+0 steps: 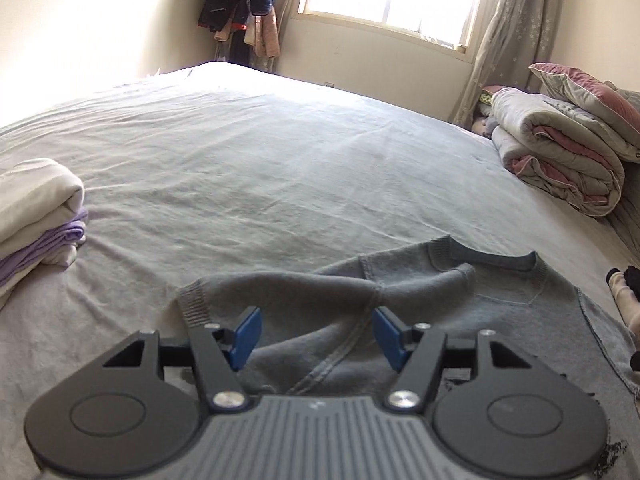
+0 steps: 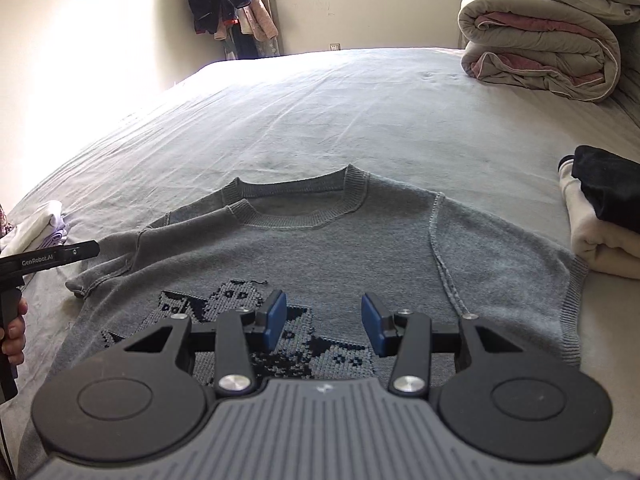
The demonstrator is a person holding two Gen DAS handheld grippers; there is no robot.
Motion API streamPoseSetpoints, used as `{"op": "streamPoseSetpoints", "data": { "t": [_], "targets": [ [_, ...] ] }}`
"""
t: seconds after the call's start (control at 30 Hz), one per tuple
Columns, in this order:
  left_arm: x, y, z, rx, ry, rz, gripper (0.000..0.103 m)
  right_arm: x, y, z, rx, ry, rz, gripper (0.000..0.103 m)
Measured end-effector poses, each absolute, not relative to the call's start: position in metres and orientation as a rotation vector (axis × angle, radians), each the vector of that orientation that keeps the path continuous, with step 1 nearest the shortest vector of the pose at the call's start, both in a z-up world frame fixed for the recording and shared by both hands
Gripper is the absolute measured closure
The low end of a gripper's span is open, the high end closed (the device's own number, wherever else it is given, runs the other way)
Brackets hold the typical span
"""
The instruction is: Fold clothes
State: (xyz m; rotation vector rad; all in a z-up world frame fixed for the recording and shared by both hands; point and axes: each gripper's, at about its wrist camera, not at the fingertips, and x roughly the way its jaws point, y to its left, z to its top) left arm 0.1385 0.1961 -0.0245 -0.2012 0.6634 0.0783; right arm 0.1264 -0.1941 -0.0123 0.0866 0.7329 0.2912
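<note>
**Grey sweater flat on the bed, both tongs empty**

The grey sweater (image 2: 320, 248) lies face up on the bed (image 2: 320, 120), right under and ahead of the right tongs (image 2: 324, 320), whose blue pads stand apart with nothing between them. Its sleeve is folded across the body beneath the left tongs (image 1: 316, 338), also spread and holding nothing. Left of those sits a folded white and lilac stack (image 1: 36, 216); right of the right tongs, a cream and dark pile (image 2: 604, 216).
</note>
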Motion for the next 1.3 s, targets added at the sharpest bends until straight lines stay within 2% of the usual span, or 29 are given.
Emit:
{"op": "streamPoseSetpoints", "data": {
  "t": [0.2,0.27,0.43,0.57,0.67,0.73,0.8,1.0,1.17,1.23,1.27,1.3],
  "targets": [
    [0.146,0.268,-0.047,-0.354,0.734,0.202,0.043,0.155,-0.142,-0.006,0.041,0.709,0.345,0.057],
    [0.149,0.283,-0.055,-0.417,0.734,0.194,0.047,0.168,-0.122,-0.007,0.026,0.704,0.367,0.057],
    [0.159,0.293,-0.062,-0.460,0.704,0.123,0.057,0.199,-0.076,-0.013,-0.001,0.703,0.418,0.057],
    [0.169,0.292,-0.067,-0.489,0.683,0.078,0.059,0.221,-0.042,-0.020,-0.019,0.716,0.449,0.057],
    [0.173,0.289,-0.071,-0.484,0.673,0.064,0.073,0.237,-0.022,-0.026,-0.061,0.719,0.475,0.057],
    [0.174,0.286,-0.072,-0.465,0.681,0.048,0.088,0.249,-0.010,-0.032,-0.110,0.716,0.489,0.057],
    [0.174,0.285,-0.071,-0.448,0.691,0.028,0.094,0.260,0.001,-0.038,-0.162,0.713,0.503,0.057],
    [0.171,0.283,-0.068,-0.404,0.723,-0.022,0.097,0.281,0.032,-0.054,-0.339,0.689,0.650,0.057],
    [0.171,0.284,-0.067,-0.395,0.732,-0.033,0.097,0.288,0.052,-0.068,-0.465,0.764,0.774,0.057],
    [0.172,0.284,-0.068,-0.394,0.734,-0.033,0.097,0.286,0.057,-0.072,-0.512,0.751,0.786,0.062],
    [0.173,0.284,-0.067,-0.393,0.734,-0.032,0.098,0.286,0.058,-0.072,-0.517,0.752,0.789,0.072],
    [0.173,0.283,-0.067,-0.392,0.734,-0.030,0.098,0.285,0.059,-0.072,-0.525,0.749,0.788,0.091]
  ]
}}
